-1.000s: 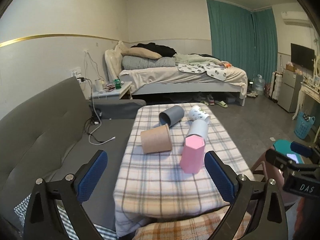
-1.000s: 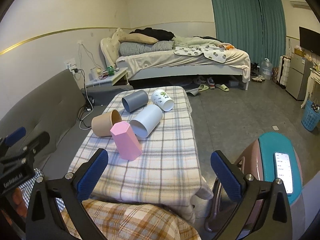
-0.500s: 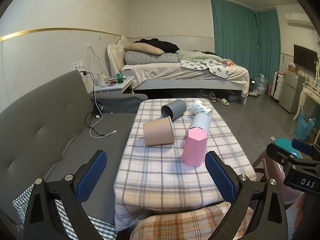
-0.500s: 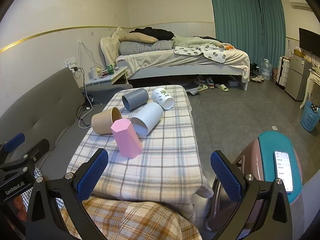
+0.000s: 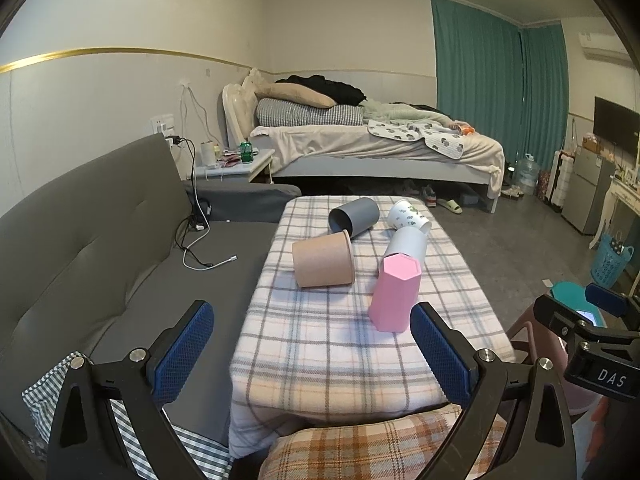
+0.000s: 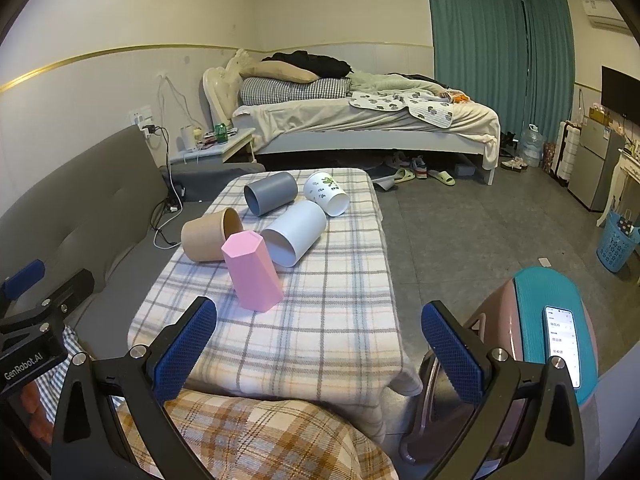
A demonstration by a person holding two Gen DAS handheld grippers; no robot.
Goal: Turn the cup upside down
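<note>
Judging from the table (image 5: 360, 360), one down and four to go: pink cup (image 5: 394, 292) standing mouth-down near the front edge (tan (image 5: 323, 259), white (image 5: 406, 244), grey (image 5: 354, 216) and printed (image 5: 409, 216) cups lying sideways behind), left gripper (image 5: 312, 356) and right gripper (image 6: 318, 354) spread wide, empty, well short of any cup.

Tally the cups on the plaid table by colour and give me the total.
Pink cup: 1
Tan cup: 1
Dark grey cup: 1
Pale grey cup: 1
White patterned cup: 1
Total: 5 cups on the table; only the pink one stands on end, the rest lie on their sides.
</note>
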